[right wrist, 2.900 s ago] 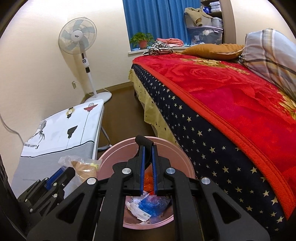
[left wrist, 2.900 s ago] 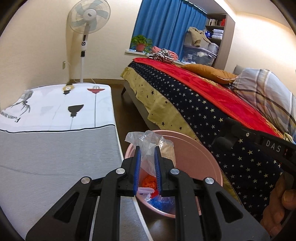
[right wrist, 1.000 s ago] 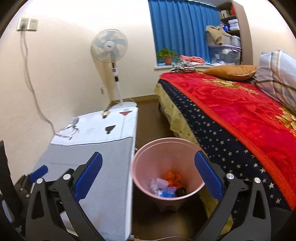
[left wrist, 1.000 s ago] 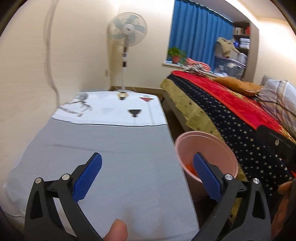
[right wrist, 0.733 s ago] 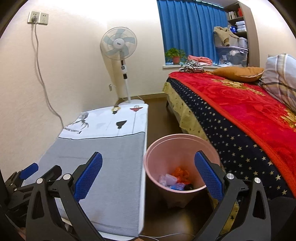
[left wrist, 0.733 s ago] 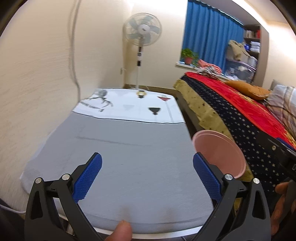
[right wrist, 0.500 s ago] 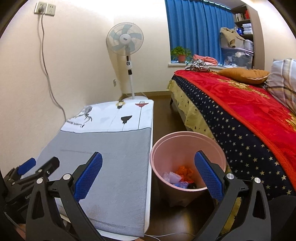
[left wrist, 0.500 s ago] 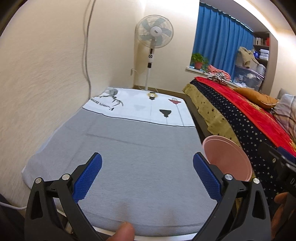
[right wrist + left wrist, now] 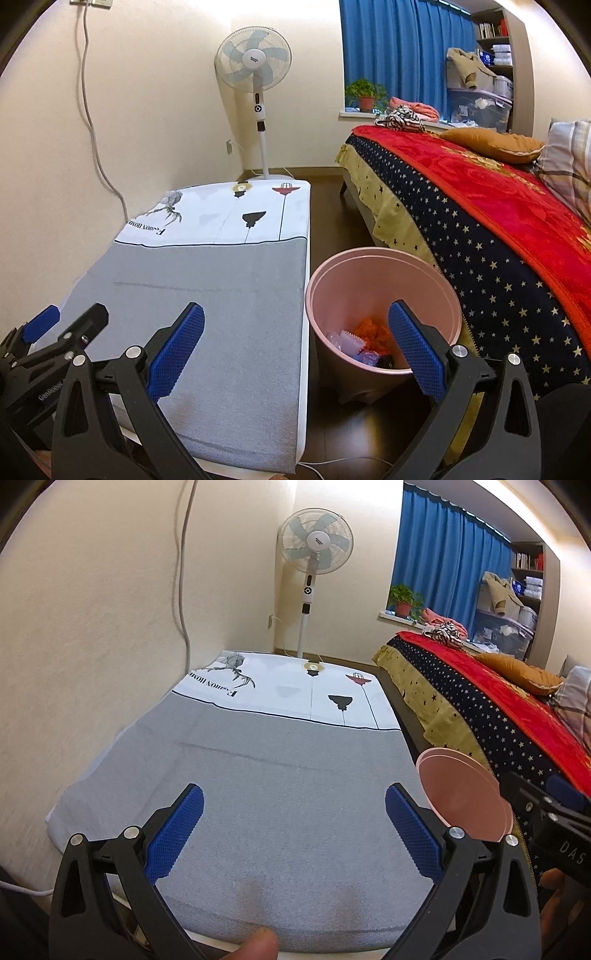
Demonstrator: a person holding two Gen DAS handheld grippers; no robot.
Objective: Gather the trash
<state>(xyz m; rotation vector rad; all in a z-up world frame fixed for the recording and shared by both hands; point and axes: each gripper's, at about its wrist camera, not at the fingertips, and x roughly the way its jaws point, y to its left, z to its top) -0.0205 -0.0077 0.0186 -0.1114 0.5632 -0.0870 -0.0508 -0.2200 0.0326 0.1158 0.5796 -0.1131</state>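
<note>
Pink bin sits on the floor, lower middle of my right view, with trash inside. My left gripper and right gripper both have jaws wide, holding nothing, over the grey bench.

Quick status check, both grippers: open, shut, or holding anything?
Left gripper: open, holding nothing.
Right gripper: open, holding nothing.
</note>
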